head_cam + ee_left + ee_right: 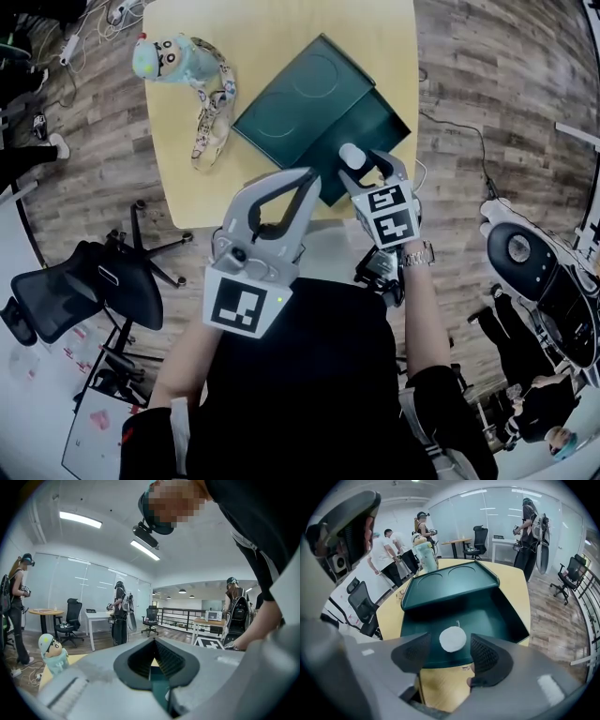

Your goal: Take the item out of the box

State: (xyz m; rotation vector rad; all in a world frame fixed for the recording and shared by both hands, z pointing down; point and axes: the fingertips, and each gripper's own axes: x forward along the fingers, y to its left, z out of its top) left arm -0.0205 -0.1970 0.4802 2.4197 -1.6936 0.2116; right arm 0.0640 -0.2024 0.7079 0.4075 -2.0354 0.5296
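Note:
A dark green box [380, 120] lies on the yellow table [187, 187] with its lid [298, 101] folded back. The same box [506, 616] and lid [450, 581] fill the right gripper view. A white round item [453, 639] with a short thread sits over the box's near floor, between the jaws of my right gripper [450, 652]; the pads stand apart and do not touch it. From the head view the item [352, 156] shows at the tip of the right gripper [364, 172]. My left gripper [309, 176] is held at the table's near edge, shut and empty, its tips [153, 641] meeting.
A blue plush figure [169, 58] with a patterned strap [211, 103] lies at the table's far left, also seen as plush [425, 550] and plush [52, 653]. A black office chair [84, 286] stands left of me. People with backpacks stand around; cables [94, 23] lie on the floor.

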